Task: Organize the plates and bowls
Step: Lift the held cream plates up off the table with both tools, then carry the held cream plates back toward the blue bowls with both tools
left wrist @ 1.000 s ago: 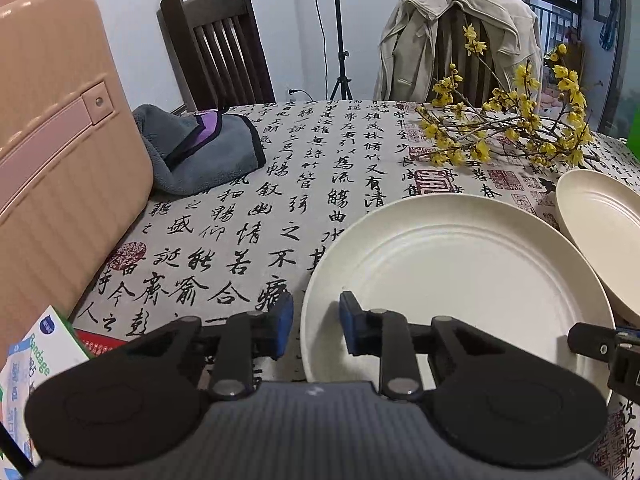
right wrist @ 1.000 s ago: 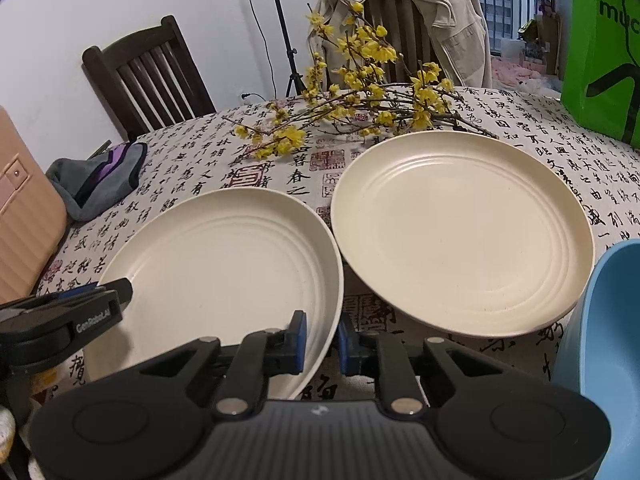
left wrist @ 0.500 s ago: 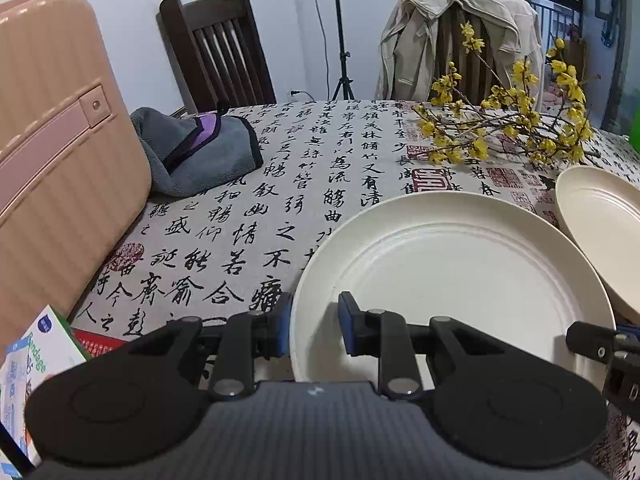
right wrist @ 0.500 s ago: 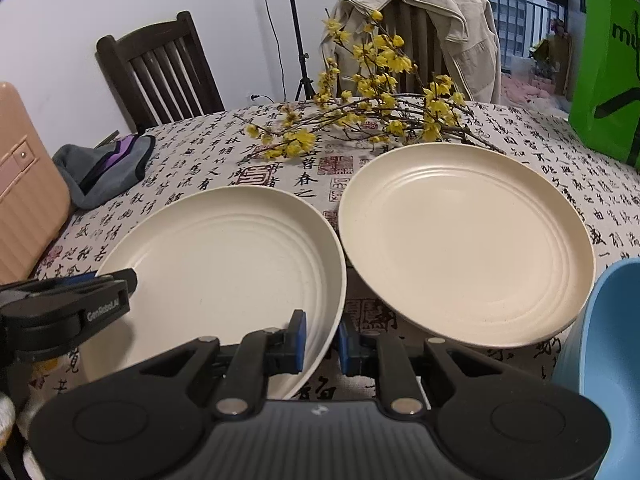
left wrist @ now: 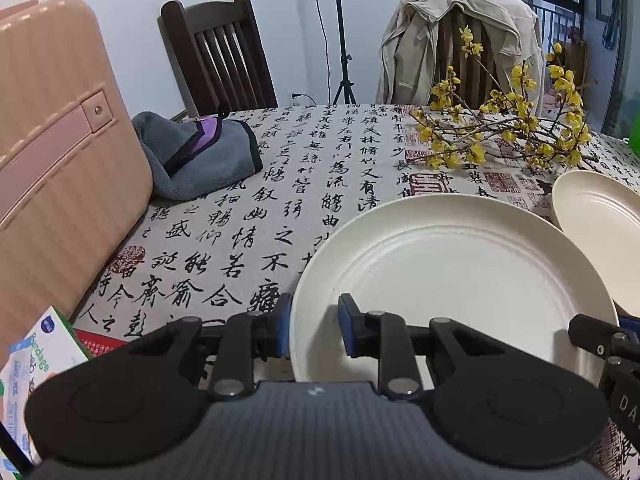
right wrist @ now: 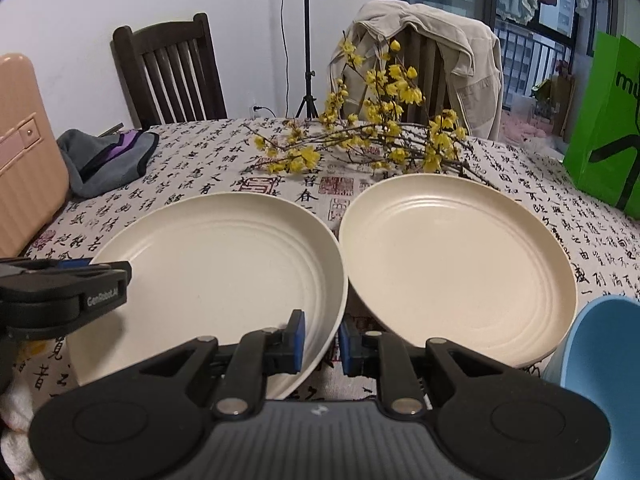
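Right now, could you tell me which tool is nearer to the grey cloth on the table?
Left. The left tool grips the near plate's rim on the side facing the grey cloth; the right tool grips the same plate's opposite rim, farther away.

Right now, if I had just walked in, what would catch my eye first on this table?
Probably the two cream plates side by side on the calligraphy-print tablecloth. The left plate has both grippers at its rim, the left gripper on its left edge and the right gripper on its right edge; the right plate lies free. Behind them sprawls a branch of yellow blossoms, with a pink suitcase at the table's left.
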The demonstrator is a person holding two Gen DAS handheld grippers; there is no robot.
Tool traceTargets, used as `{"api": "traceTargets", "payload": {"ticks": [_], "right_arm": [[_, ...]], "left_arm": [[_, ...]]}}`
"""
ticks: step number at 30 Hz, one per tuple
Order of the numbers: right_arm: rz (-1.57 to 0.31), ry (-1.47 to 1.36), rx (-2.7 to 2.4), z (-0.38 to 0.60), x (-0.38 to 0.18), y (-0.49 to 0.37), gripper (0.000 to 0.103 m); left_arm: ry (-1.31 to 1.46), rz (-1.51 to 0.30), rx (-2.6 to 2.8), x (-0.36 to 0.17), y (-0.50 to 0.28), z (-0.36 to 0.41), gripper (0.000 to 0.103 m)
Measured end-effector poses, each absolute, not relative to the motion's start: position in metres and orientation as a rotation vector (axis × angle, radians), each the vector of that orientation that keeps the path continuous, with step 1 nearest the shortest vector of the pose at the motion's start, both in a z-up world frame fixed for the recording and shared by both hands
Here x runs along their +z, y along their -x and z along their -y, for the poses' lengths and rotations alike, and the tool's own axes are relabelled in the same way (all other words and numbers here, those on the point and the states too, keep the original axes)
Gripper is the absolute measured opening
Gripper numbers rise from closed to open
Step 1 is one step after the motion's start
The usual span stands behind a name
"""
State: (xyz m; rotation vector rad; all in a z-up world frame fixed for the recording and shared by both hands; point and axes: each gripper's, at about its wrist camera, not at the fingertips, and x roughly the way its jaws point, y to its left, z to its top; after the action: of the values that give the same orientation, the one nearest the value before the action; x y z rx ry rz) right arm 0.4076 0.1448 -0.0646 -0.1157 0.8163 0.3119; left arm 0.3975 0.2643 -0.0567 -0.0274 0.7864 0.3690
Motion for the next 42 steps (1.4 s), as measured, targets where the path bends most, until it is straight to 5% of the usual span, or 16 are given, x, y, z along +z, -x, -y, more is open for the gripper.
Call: {"api": "traceTargets", "payload": {"ticks": [42], "right_arm": [[-0.684, 0.052, 0.313, -0.118, -0.022, -0.392, 0.017]], "left_arm": [[0.095, -0.597, 0.315, -0.008, -0.372, -0.253, 0.025]]}}
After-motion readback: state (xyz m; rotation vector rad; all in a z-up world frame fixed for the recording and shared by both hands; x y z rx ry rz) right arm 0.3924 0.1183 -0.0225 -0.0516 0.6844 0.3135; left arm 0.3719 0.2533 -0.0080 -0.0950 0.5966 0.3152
